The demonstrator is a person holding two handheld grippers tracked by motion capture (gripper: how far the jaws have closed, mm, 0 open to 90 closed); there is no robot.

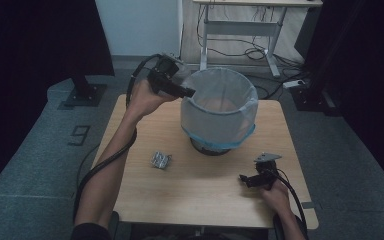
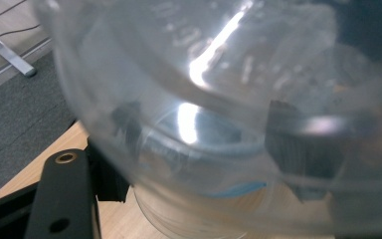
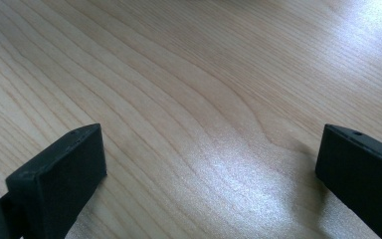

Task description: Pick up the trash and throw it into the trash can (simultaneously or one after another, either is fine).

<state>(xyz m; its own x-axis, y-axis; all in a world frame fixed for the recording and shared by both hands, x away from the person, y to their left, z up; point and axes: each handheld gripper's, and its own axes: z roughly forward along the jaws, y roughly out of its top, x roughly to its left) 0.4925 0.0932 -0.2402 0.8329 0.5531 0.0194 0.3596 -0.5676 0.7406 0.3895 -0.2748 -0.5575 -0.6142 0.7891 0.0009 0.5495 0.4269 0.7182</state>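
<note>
Clear plastic cup (image 2: 219,99) held above lined bin (image 1: 219,112).

My light wooden table (image 1: 205,195) stands on grey carpet (image 1: 25,165). A bin lined with a clear bag (image 1: 219,112) stands on it toward twelve o'clock. A small crumpled foil packet (image 1: 160,160) lies toward nine o'clock from the table's centre.

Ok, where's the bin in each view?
High view: bin at centre, on the far half of the table.
Left gripper view: bin at bottom centre, beneath the clear container.
Right gripper view: bare wood between the jaws.
Shared landmark: the wooden table.
</note>
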